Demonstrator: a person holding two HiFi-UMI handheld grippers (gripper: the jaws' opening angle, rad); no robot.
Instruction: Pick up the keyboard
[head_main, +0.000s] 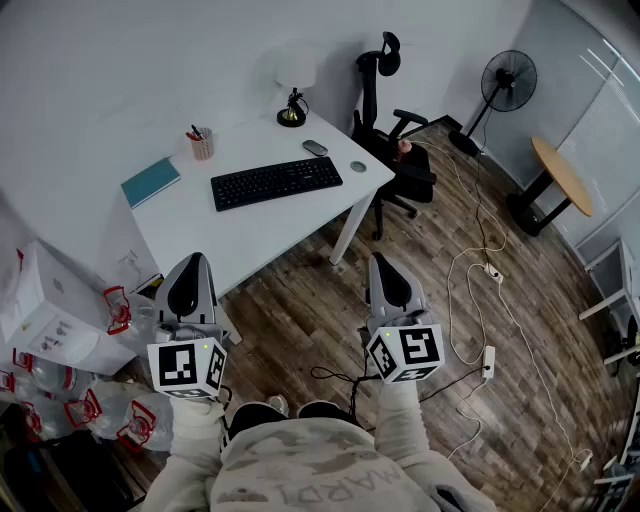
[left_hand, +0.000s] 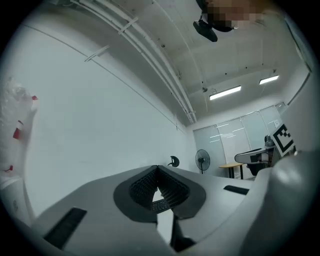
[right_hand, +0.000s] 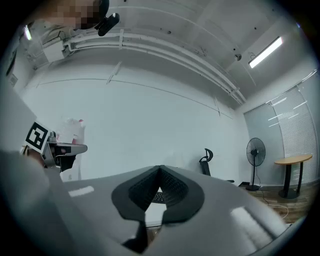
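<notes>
A black keyboard lies flat on the white desk, well ahead of both grippers. My left gripper hangs over the desk's near left corner, its jaws shut with nothing between them. My right gripper floats over the wood floor in front of the desk, jaws also shut and empty. In the left gripper view the left gripper faces the white wall. Through the closed right gripper a sliver of the keyboard shows in the right gripper view.
On the desk stand a teal notebook, a pen cup, a lamp, a mouse and a small round puck. An office chair sits at the desk's right end. Cables and a power strip trail across the floor; water bottles are stacked left.
</notes>
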